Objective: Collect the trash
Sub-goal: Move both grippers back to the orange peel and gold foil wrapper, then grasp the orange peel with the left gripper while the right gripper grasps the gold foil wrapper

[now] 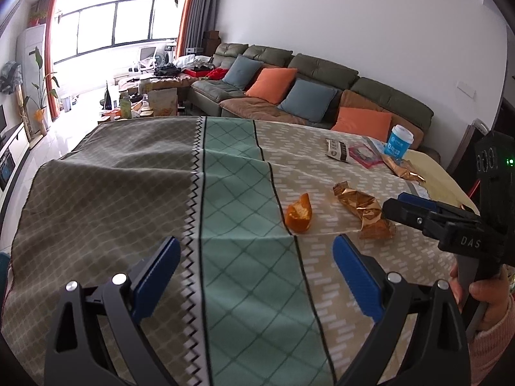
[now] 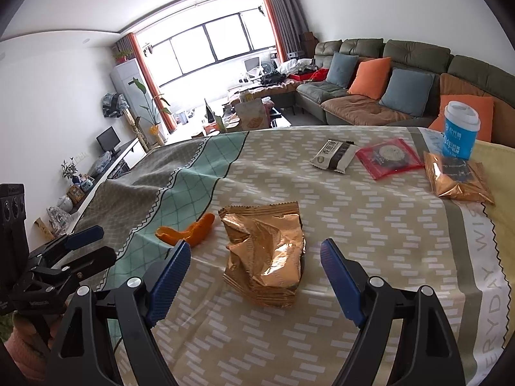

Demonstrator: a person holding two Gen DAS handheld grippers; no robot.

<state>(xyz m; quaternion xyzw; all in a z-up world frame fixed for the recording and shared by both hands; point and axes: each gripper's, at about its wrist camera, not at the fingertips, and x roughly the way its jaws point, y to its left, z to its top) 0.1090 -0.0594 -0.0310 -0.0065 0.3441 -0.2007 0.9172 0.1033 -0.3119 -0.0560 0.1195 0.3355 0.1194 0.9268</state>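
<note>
Both blue-padded grippers, left (image 1: 256,252) and right (image 2: 256,255), spread empty over patterned grey-green-beige tablecloth (image 2: 370,231); crumpled gold foil wrapper (image 2: 265,257) near, olive sectional sofa (image 2: 402,64) far right, bright window (image 2: 206,48) beyond.

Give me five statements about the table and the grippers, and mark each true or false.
1. Both grippers are open and hold nothing. True: the right gripper and the left gripper stand wide, with nothing between the pads.
2. The crumpled gold wrapper lies in front of the right gripper. True.
3. The orange peel sits on top of the gold wrapper. False: it lies beside it on the tablecloth, apart.
4. The blue cup lies on its side. False: it stands upright with its white lid on.
5. The red packet lies between the white-and-black packet and the flat gold packet. True.
</note>
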